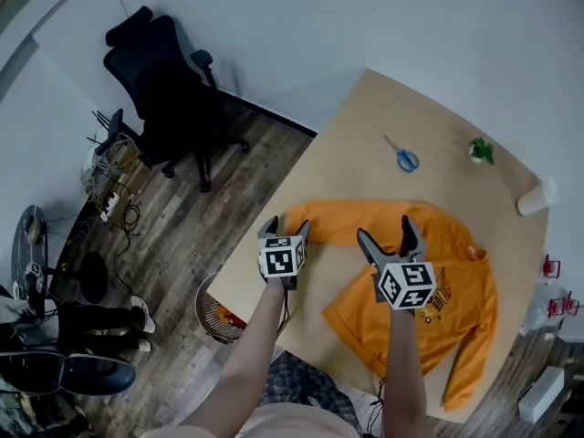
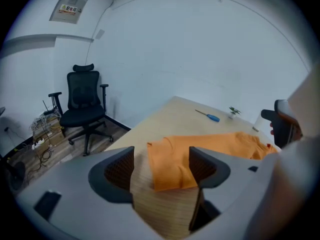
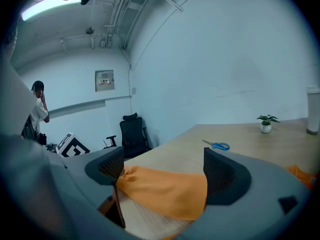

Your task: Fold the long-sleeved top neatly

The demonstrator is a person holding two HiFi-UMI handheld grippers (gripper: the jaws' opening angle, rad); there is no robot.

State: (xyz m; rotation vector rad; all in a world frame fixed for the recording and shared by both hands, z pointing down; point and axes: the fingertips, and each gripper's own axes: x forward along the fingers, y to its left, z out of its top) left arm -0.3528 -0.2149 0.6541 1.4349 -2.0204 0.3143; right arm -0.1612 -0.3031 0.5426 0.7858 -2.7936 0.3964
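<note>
Together left gripper [image 1: 286, 228] and right gripper [image 1: 386, 231] hover, fingers [image 2: 114, 176] apart, over top [image 1: 456, 281].

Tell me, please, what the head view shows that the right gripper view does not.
Only the head view: the round wire bin on the floor and the whole orange long-sleeved top. Only the right gripper view: a framed wall notice and a lit ceiling strip light. Both: the top, blue-handled scissors, small potted plant, black office chair and wooden table.
</note>
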